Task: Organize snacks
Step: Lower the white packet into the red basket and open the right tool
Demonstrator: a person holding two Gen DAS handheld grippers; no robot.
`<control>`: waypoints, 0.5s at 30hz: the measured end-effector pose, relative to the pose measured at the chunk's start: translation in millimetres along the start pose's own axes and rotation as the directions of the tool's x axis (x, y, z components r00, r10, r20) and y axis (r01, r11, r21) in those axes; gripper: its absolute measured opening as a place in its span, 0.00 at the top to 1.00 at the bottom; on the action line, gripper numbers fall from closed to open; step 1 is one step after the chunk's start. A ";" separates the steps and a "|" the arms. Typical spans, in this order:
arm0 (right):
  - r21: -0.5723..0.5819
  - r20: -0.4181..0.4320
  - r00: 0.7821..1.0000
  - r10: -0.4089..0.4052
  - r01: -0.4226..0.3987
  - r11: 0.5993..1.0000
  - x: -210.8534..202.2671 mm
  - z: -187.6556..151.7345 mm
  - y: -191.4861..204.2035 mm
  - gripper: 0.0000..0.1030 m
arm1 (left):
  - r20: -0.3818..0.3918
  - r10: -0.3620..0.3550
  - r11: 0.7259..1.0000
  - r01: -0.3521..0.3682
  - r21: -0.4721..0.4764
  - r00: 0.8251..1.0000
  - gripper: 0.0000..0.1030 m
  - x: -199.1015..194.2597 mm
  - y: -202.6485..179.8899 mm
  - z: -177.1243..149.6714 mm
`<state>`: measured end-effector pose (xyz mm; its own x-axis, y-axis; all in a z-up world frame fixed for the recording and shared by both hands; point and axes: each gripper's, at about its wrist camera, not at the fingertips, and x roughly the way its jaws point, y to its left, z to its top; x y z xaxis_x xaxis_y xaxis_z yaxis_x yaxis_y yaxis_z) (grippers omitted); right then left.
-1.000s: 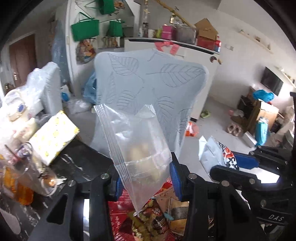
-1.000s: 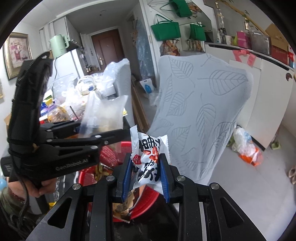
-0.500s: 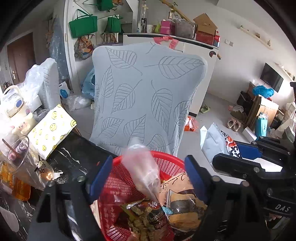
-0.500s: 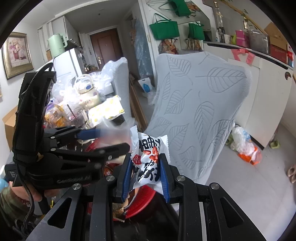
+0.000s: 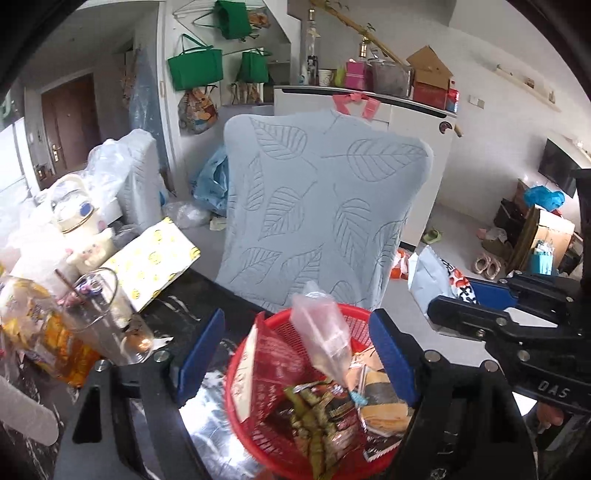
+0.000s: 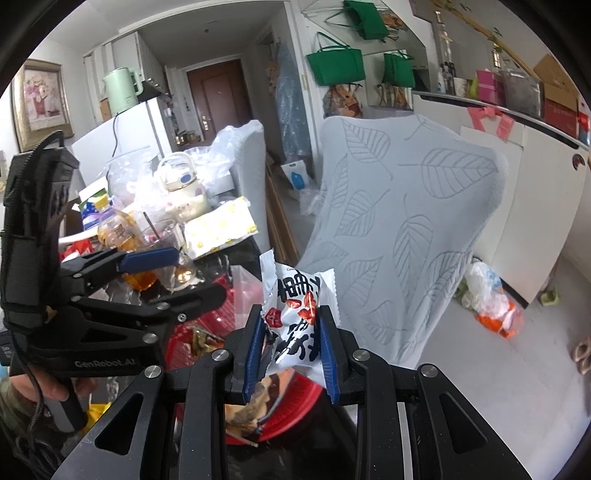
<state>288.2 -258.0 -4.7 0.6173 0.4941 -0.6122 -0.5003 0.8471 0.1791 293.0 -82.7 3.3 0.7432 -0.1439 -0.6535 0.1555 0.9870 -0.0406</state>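
Dropped from the now-spread left tool [image 5: 295, 354], the clear bag [image 5: 325, 339] stands upright in the red basket [image 5: 236, 387].

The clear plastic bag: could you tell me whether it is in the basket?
In: the clear plastic bag stands among snacks inside the red basket, free of the open left gripper.

Counted: one red basket [image 5: 240, 373], one clear bag [image 5: 325, 334], one white snack packet [image 6: 299, 314], three green bags [image 5: 195, 66].

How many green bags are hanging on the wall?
3: a large one, a smaller one to its right, and one above. More may be hidden out of frame.
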 end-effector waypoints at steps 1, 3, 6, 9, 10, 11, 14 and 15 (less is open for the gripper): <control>-0.005 0.000 1.000 0.003 -0.003 1.000 1.2 0.9 1.9 0.73 | -0.006 0.003 1.000 -0.003 -0.003 1.000 0.22 -1.2 1.8 -0.4; -0.012 -0.004 1.000 0.009 -0.009 1.000 5.0 2.0 5.4 0.73 | -0.015 0.015 1.000 -0.016 -0.012 1.000 0.22 -3.8 6.4 -2.3; -0.008 -0.017 0.999 0.034 -0.034 0.999 12.7 2.0 9.1 0.73 | -0.020 0.017 0.999 -0.017 -0.028 1.000 0.22 -7.2 12.7 -5.3; -0.015 -0.043 0.998 0.046 -0.046 0.999 22.2 -0.6 14.3 0.73 | -0.024 0.043 0.998 -0.044 -0.039 0.999 0.22 -9.6 17.5 -9.0; -0.020 -0.051 0.998 0.046 -0.047 0.999 24.6 -1.6 16.2 0.72 | -0.026 0.048 0.998 -0.049 -0.042 0.999 0.22 -10.2 18.9 -10.2; -0.026 -0.063 0.997 0.047 -0.049 0.998 27.7 -2.3 18.1 0.71 | -0.028 0.054 0.997 -0.055 -0.045 0.998 0.22 -10.4 20.4 -11.4; -0.030 -0.068 0.997 0.035 -0.037 0.999 28.6 -3.9 20.7 0.71 | -0.030 0.065 0.996 -0.067 -0.060 0.997 0.22 -11.9 23.8 -13.8; -0.030 -0.066 0.997 0.029 -0.031 0.999 27.7 -3.7 21.2 0.71 | -0.031 0.062 0.996 -0.064 -0.065 0.998 0.22 -12.9 24.6 -14.5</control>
<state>292.5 -227.1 -20.7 0.5613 0.5046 -0.6560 -0.5374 0.8250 0.1748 277.8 -55.5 -0.3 0.7310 -0.0805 -0.6776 0.0652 0.9967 -0.0481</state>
